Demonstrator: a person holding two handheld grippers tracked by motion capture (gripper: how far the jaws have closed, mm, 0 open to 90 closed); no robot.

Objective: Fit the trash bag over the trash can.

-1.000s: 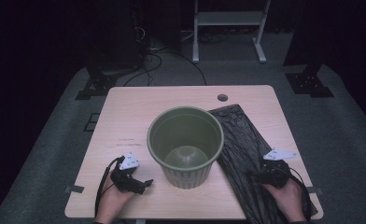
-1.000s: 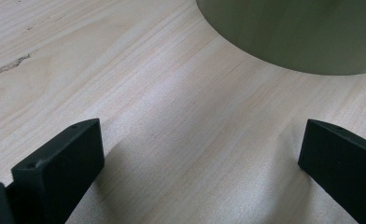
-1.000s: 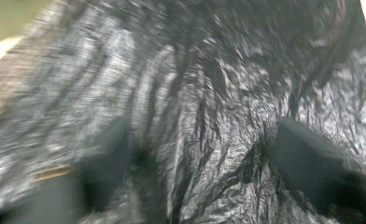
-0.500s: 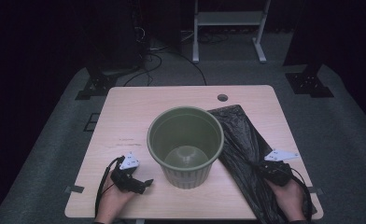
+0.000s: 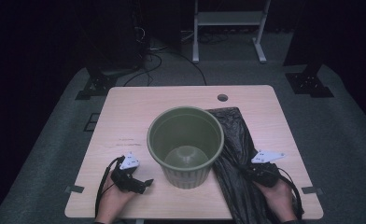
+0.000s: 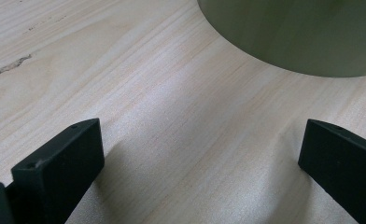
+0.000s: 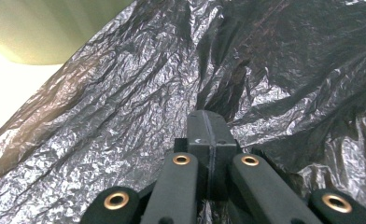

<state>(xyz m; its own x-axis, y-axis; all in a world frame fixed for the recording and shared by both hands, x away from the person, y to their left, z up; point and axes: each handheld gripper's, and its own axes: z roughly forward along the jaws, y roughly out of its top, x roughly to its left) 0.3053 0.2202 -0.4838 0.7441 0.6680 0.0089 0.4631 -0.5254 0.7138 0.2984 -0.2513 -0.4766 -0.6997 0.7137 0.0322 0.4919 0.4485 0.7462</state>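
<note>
Pinching step: right gripper (image 7: 208, 122) is clamping, jaws together, on the black bag (image 7: 125, 116) at lower right of the high view; a fold is probably caught. Next, lifting it over the green bin (image 5: 186, 144) at centre. Left gripper (image 5: 141, 183), jaws apart, is idling lower left on the table (image 5: 125, 102). Bin is pinning the bag's edge.

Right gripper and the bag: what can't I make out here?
- Right gripper: jaws shut on the black bag; how much film is pinched is hidden by the jaws, right gripper view.
- Bag's near end: cut off by the bottom edge, high view.
- Bag's left part: hidden behind the green bin, high view.
</note>
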